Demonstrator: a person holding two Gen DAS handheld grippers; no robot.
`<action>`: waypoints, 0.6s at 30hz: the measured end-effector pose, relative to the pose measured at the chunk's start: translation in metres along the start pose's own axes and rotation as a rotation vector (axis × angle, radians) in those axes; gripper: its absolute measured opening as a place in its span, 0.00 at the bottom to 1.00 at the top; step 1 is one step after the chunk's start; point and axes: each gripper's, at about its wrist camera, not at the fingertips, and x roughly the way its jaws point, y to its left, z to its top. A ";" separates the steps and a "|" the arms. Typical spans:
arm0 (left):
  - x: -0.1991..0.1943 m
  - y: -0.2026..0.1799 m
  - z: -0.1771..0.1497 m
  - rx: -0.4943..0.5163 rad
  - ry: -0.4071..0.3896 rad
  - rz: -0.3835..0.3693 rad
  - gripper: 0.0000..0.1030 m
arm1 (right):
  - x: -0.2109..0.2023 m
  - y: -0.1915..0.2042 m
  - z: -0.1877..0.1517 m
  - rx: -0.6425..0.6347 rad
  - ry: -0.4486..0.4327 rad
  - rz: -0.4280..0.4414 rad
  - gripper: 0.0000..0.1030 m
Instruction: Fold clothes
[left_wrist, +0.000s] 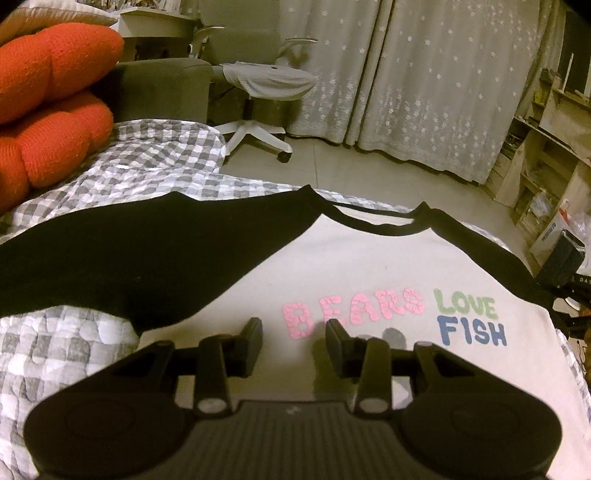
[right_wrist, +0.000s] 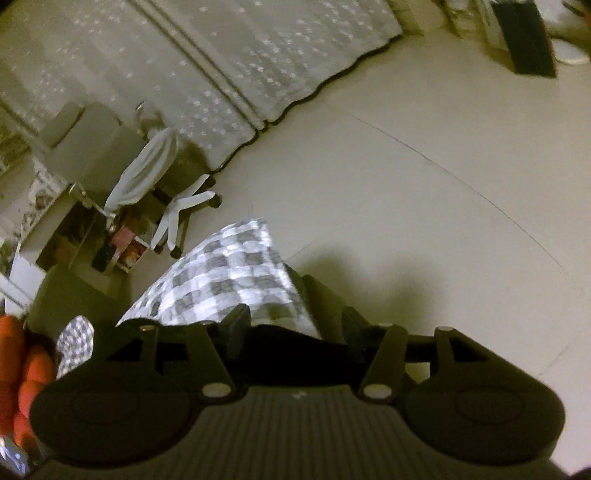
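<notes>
We see a white T-shirt (left_wrist: 369, 266) with black sleeves spread flat on a bed covered by a grey-and-white checked quilt (left_wrist: 122, 173). Its front faces up and shows the words "BEARS LOVE FISH" in pink, green and blue. From the left wrist view the collar points to 12 o'clock, one black sleeve (left_wrist: 129, 254) stretches out toward 9 o'clock, and the other black sleeve runs down the shoulder toward 3 o'clock.

Our left claw (left_wrist: 293, 332) hovers above the chest of the shirt, just at 7 o'clock of the printed words. Its jaws stand apart with only bare white cloth showing between them, so it is released and grasping nothing.

Our right claw (right_wrist: 295, 325) is rolled to one side at the edge of the bed, over the corner of the quilt (right_wrist: 229, 273) and the pale floor (right_wrist: 406, 184). Its jaws stand wide apart. Black cloth (right_wrist: 295, 343) lies across the gap between the fingers, but the picture is blurred there, and we do not see the pads pressing on it.

Around the bed, an orange cushion (left_wrist: 51, 103) lies at 10 o'clock of the shirt, a white office chair (left_wrist: 258, 85) stands on the floor at 12 o'clock, and star-patterned curtains (left_wrist: 424, 81) hang behind it. Shelves (left_wrist: 546, 147) stand at 2 o'clock.
</notes>
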 end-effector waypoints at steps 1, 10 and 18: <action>0.000 0.000 0.000 -0.001 0.000 0.000 0.38 | 0.000 -0.002 0.000 0.008 0.006 -0.019 0.55; 0.000 0.002 0.001 -0.011 0.003 -0.002 0.38 | 0.009 -0.036 -0.005 0.122 0.138 -0.220 0.55; 0.000 0.000 0.001 -0.001 0.002 0.003 0.40 | -0.009 -0.027 0.000 0.121 0.093 -0.205 0.55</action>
